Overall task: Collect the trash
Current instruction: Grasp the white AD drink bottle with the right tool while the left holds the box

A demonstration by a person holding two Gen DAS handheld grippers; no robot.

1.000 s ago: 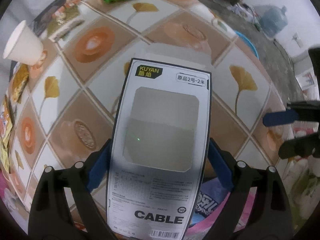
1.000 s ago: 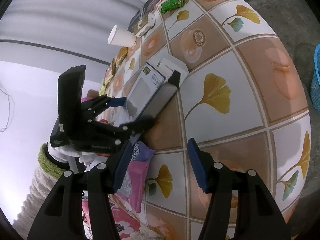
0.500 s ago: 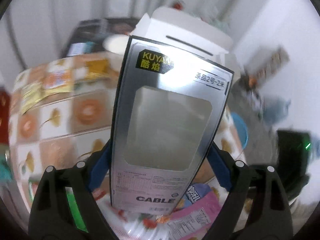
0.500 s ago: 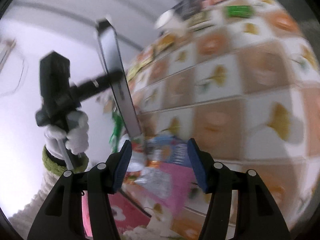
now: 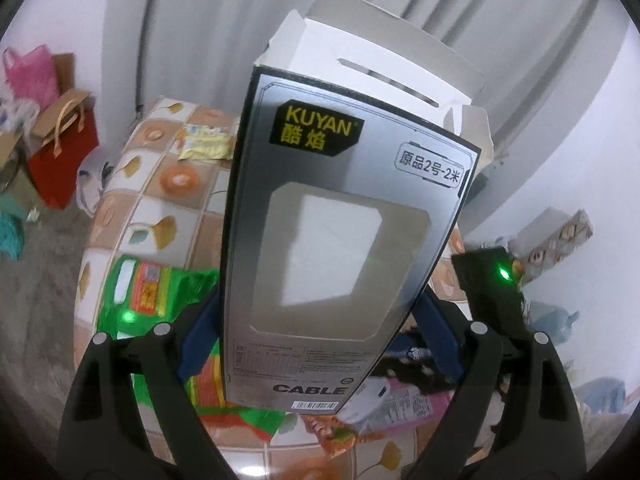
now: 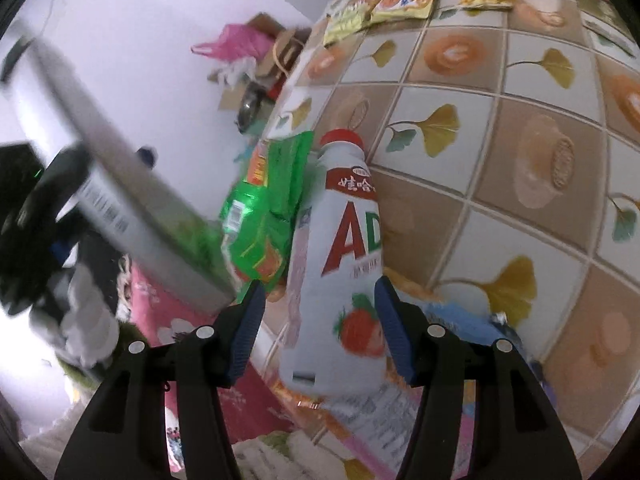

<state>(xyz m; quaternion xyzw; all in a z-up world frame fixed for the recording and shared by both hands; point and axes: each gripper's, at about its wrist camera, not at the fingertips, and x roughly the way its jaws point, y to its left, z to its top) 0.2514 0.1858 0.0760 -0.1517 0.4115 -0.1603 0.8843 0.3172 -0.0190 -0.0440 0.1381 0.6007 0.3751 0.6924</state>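
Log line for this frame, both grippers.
left gripper: shut on cable box, lifted off table | right gripper: open, astride AD milk bottle, no pad contact visible | green snack bag beside bottle

A lived-in home: patterned tablecloth, gift bags on the floor, curtain.

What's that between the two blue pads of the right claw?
A white drink bottle with a red cap and strawberry picture lies between the right claw's pads, shown in the right wrist view.

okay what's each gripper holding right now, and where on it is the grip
The left gripper holds the cable box by its two long side edges, near the bottom end. The right gripper holds nothing; the white bottle lies between its open jaws.
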